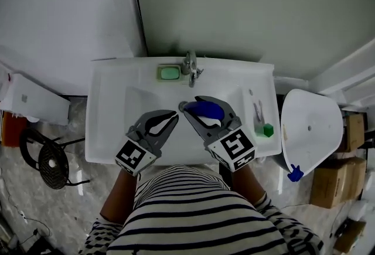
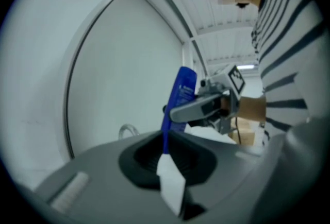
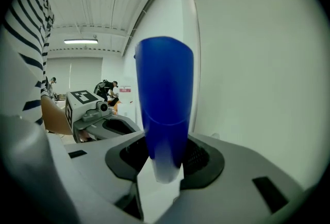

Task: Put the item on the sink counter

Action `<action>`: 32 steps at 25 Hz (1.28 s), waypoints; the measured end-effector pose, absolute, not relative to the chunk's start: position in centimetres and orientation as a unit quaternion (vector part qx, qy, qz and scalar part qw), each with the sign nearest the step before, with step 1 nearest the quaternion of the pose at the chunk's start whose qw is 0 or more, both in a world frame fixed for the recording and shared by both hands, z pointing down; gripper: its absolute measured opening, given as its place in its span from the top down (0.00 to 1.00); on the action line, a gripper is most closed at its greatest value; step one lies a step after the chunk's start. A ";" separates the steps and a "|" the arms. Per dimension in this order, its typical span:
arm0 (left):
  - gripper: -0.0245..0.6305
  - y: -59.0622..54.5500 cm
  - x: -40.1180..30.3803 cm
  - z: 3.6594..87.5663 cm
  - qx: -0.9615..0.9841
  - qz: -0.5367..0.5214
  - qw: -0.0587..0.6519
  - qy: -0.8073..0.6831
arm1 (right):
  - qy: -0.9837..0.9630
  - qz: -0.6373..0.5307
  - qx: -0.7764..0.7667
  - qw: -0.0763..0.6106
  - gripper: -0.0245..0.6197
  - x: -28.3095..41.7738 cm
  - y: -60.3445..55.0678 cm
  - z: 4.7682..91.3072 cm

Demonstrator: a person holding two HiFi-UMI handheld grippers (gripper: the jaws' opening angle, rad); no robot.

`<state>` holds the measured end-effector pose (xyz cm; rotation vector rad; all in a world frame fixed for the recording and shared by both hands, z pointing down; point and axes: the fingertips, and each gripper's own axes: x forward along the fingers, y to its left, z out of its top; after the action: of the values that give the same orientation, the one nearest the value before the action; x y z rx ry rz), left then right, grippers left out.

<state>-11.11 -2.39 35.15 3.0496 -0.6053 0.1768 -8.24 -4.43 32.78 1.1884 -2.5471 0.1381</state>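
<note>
Tube, blue, one, in transit above a white sink.

We list one blue tube (image 1: 205, 109), clamped between the jaws of the right gripper (image 1: 194, 106) and hanging over the basin, not yet on the tabletop (image 1: 258, 87). In the right gripper view the jaws grip it by one end, and the rest sticks out past the jaws. We judge this leaves the free end clear to be set down. The left gripper (image 1: 173, 114) is just beside it with its jaws together and nothing between them, which we read as standing by, not helping. Fixed items on the sink: one faucet (image 1: 190, 66), one green soap bar (image 1: 169, 73) in its dish at the back rim, and one green block (image 1: 268, 129) on the right ledge. Two grippers in all.
</note>
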 end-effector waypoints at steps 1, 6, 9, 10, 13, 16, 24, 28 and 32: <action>0.94 -3.0 -11.9 35.2 0.980 0.055 0.014 -0.192 | -0.891 0.049 0.421 0.164 0.71 -8.9 -5.0 32.9; 0.94 -6.0 -16.3 36.3 0.981 0.059 0.011 -0.185 | -0.884 0.055 0.434 0.164 0.71 -12.4 -8.6 34.2; 0.94 -7.5 -18.3 37.2 0.982 0.070 0.008 -0.176 | -0.885 0.054 0.428 0.174 0.71 -14.4 -10.6 35.2; 0.94 -8.0 -18.8 37.4 0.982 0.073 0.006 -0.173 | -0.886 0.050 0.423 0.181 0.71 -15.1 -11.3 35.6; 0.94 -9.6 -20.2 38.1 0.984 0.079 0.002 -0.161 | -0.897 0.038 0.392 0.200 0.71 -17.2 -13.3 36.8; 0.94 -11.1 -21.3 38.7 0.985 0.079 0.003 -0.154 | -0.911 0.036 0.356 0.206 0.71 -19.0 -15.3 37.8; 0.94 -14.9 -22.8 41.5 0.982 0.086 0.020 -0.164 | -0.916 0.032 0.315 0.246 0.71 -21.9 -21.1 41.9; 0.94 -16.8 -23.1 42.9 0.982 0.088 0.028 -0.167 | -0.914 0.046 0.317 0.250 0.71 -22.0 -23.5 44.0; 0.94 -18.9 -23.1 44.6 0.980 0.092 0.034 -0.175 | -0.907 0.066 0.336 0.245 0.71 -21.6 -26.0 46.4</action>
<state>-23.10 -18.89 44.58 3.0119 -0.5389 0.2820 -21.58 -26.00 46.38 0.9161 -2.4764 0.1804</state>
